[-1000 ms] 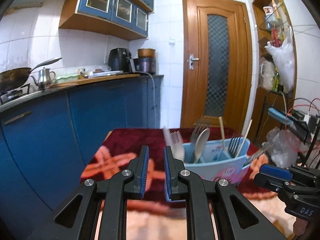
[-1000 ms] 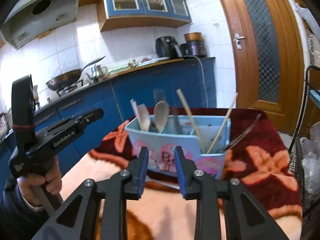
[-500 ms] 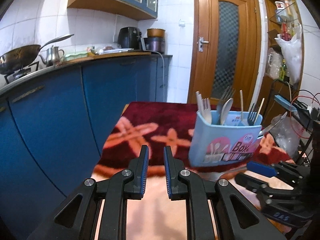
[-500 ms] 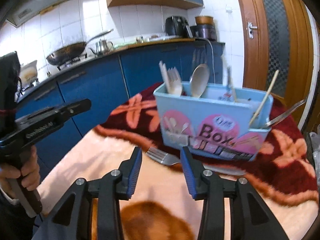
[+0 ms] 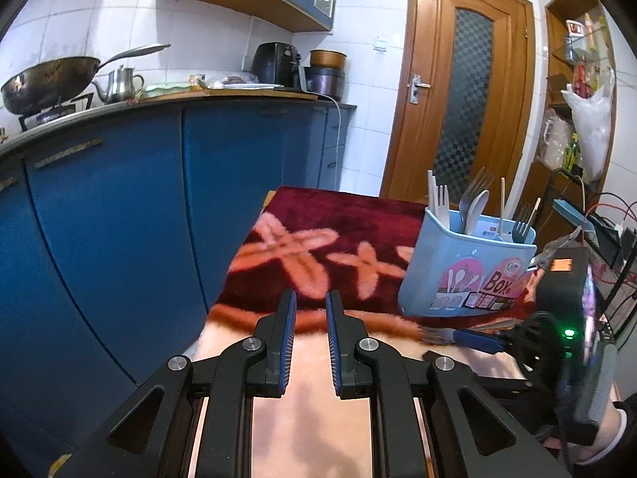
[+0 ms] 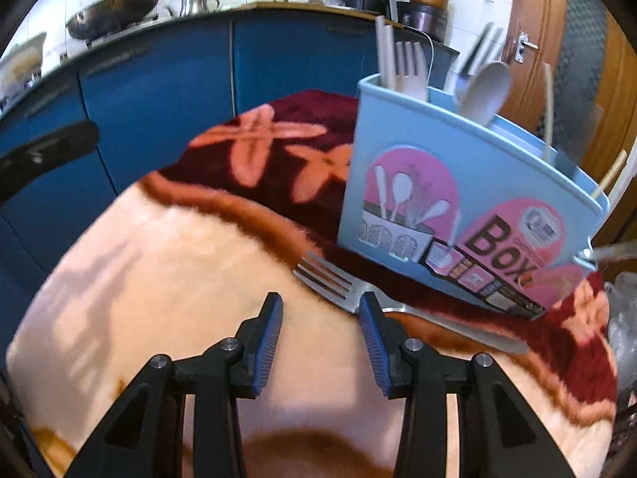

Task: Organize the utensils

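While I hold both tools low over the tabletop (image 6: 167, 279), my right gripper (image 6: 320, 306) hangs with its blue-padded fingers (image 6: 268, 338) spread wide and nothing between them. A metal fork (image 6: 358, 294) lies flat on the plush cloth just ahead — its tines point toward my left, its handle runs off to the right, and my right-hand finger sits just beside its neck; I cannot tell whether the pad touches it. Directly behind the fork stands the light blue utensil box (image 6: 458, 183), upright on the dark red part of the cloth (image 6: 302, 159), with pink panels and the word "Box" on its face. White plastic forks (image 6: 406, 67) and a pale spoon (image 6: 485, 91) stick up out of it, along with thin wooden sticks at the far end; a metal handle pokes out past its right corner, blurred.

From my left wrist camera, my left gripper (image 5: 310, 302) is off to the left of all this, its fingers (image 5: 287, 334) close together with only a narrow gap and holding nothing. It hovers above the pale peach area of the cloth, near the table's left edge. The utensil box (image 5: 466, 267) stands well to the right of it, and my right gripper (image 5: 473, 340) shows low beside the box, reaching at the fork (image 5: 436, 334) — only the tines are visible there.

Blue kitchen cabinets (image 5: 119, 207) run along the left, and a brown wooden door (image 5: 466, 79) stands behind.
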Available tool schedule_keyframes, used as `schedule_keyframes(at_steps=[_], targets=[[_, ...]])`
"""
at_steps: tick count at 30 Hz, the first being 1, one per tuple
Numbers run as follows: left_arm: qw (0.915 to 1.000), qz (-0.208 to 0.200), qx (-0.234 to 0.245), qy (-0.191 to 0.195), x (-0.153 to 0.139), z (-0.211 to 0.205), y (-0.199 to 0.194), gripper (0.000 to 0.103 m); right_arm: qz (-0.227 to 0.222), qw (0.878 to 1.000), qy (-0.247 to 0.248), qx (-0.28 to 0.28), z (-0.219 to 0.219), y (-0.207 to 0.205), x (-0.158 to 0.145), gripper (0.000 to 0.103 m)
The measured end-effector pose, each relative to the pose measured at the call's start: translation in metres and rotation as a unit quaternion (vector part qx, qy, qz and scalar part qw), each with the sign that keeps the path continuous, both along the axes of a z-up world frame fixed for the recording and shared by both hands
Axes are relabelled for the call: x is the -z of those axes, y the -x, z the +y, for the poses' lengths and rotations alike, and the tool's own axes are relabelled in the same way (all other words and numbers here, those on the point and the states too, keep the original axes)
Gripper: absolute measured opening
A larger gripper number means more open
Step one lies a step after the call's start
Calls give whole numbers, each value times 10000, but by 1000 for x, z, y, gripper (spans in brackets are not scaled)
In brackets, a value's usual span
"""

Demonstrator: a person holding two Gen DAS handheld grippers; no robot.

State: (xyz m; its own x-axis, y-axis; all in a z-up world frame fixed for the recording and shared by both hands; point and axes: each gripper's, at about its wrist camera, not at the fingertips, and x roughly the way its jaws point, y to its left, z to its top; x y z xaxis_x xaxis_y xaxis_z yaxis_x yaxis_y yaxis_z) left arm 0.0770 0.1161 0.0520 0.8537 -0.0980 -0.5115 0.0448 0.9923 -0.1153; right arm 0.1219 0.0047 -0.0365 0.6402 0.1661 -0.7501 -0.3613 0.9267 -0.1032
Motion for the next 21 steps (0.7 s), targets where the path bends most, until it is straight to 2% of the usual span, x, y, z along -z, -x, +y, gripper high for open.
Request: schedule_keyframes(at_steps=[4, 6, 8, 10, 11, 21], targets=[[10000, 18, 3, 59, 2, 2, 0, 15, -76, 9991, 377, 156, 7, -13, 2, 45], [10000, 20, 28, 69, 2, 0, 0, 15, -23, 9991, 366, 192, 6, -17, 5, 44], [9999, 10, 70, 84, 2, -1, 1, 15, -34, 9993, 318, 170, 6, -16, 3, 28], [9999, 17, 112, 85, 3, -4, 1, 15, -215, 9985, 442, 233, 6, -12, -1, 19], [9999, 25, 138, 91, 4, -6, 0, 15, -305, 9982, 451, 250, 4, -9, -4, 19], [9992, 57, 385, 46, 7, -29, 3, 15, -1092, 9917, -405, 547, -34, 30, -49, 13]])
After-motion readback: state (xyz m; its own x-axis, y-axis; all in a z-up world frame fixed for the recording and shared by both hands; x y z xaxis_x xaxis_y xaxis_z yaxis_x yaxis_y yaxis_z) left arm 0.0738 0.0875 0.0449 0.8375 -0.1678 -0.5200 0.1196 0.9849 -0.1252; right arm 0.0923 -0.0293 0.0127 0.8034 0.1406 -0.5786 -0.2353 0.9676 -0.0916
